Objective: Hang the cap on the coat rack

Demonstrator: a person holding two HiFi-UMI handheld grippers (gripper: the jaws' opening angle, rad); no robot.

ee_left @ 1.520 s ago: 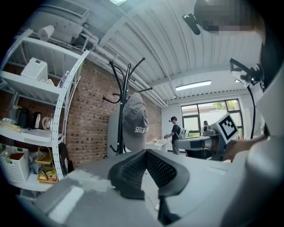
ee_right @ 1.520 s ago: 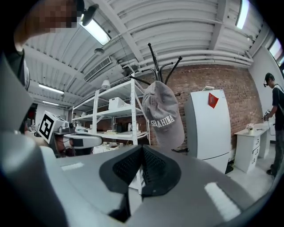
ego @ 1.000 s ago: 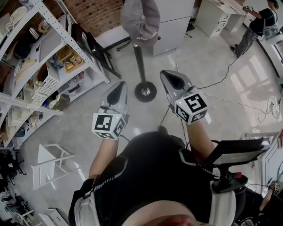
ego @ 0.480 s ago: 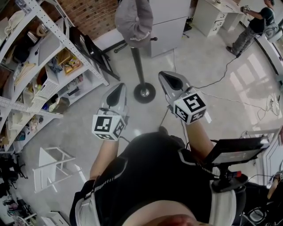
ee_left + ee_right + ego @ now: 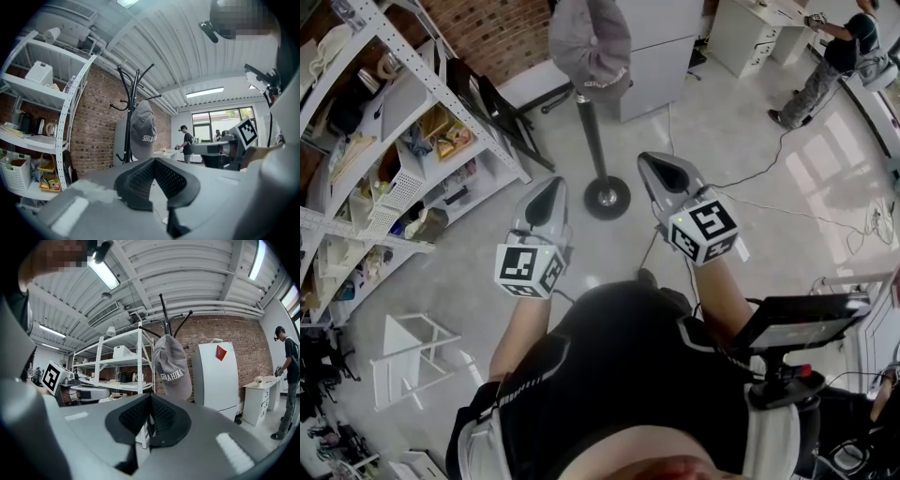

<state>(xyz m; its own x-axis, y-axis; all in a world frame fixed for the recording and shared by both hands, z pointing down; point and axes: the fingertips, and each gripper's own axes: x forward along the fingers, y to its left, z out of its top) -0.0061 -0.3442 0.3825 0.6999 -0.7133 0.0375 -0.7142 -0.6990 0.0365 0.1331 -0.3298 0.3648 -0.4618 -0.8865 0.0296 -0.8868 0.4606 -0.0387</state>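
Observation:
A grey cap (image 5: 589, 42) hangs from the top of the black coat rack (image 5: 596, 131), whose round base (image 5: 607, 197) stands on the floor ahead of me. The left gripper view shows the cap (image 5: 142, 131) on the rack's hooks (image 5: 129, 93), and in the right gripper view the cap (image 5: 171, 366) is just beyond the jaws. My left gripper (image 5: 547, 199) and right gripper (image 5: 668, 172) are held side by side at waist height, short of the rack and apart from it. Both are shut with nothing between the pads (image 5: 154, 160) (image 5: 151, 395).
White metal shelving (image 5: 384, 141) full of goods lines the left. Black folded stands (image 5: 497, 103) lean by the brick wall. A white cabinet (image 5: 661, 47) stands behind the rack. Cables (image 5: 787, 211) run across the floor at right. A person (image 5: 830, 56) stands far back right. A white stool (image 5: 408, 352) lies lower left.
Both grippers stay where they were, shut and empty. The cap stays on the rack. The person at the back right has shifted a little.

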